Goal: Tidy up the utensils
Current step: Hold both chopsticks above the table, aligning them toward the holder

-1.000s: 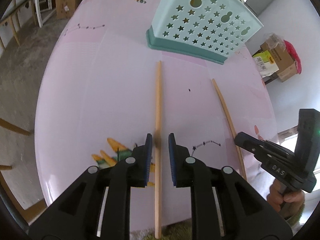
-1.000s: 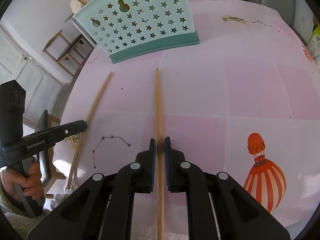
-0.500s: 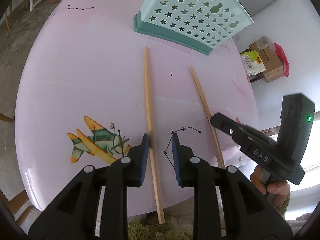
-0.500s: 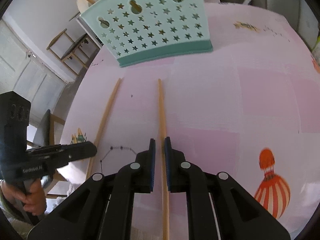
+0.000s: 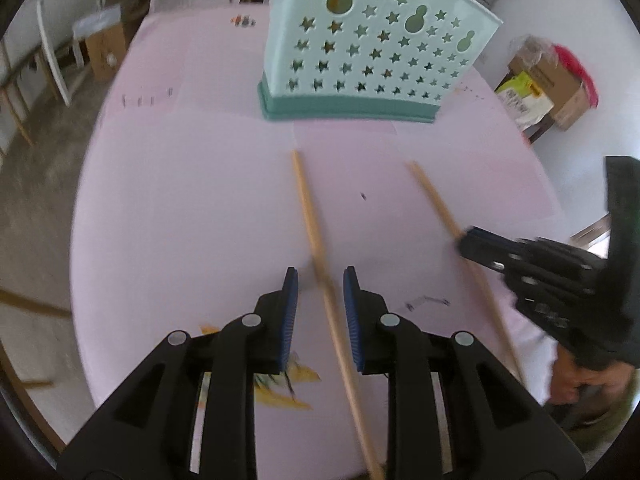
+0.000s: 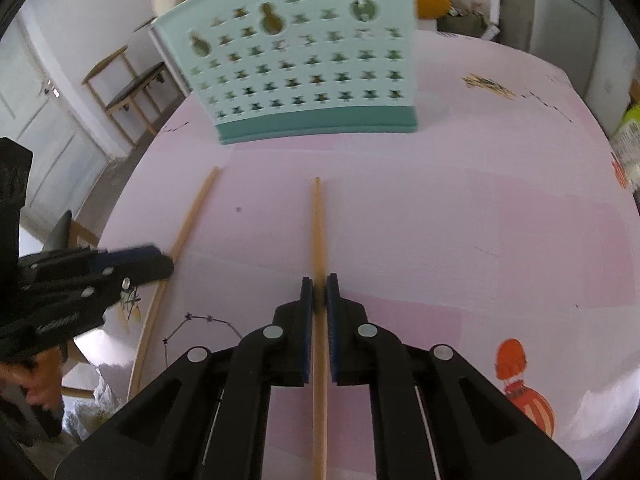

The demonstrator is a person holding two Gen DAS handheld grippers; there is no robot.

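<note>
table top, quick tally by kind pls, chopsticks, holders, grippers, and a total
chopsticks: 2 (one between the left gripper pads, untouched; one pinched by the right gripper)
utensil holders: 1 (mint green, star-cut)
grippers: 2
total: 5

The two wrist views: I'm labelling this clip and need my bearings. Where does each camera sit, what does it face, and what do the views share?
Left wrist view: rides the left gripper, angled down at the pink table and holder; its open jaws straddle a chopstick; the right gripper and hand show at right.
Right wrist view: rides the right gripper, shut on the other chopstick; the left gripper shows at left.
Shared: table, holder, both chopsticks, each other's gripper.
</note>
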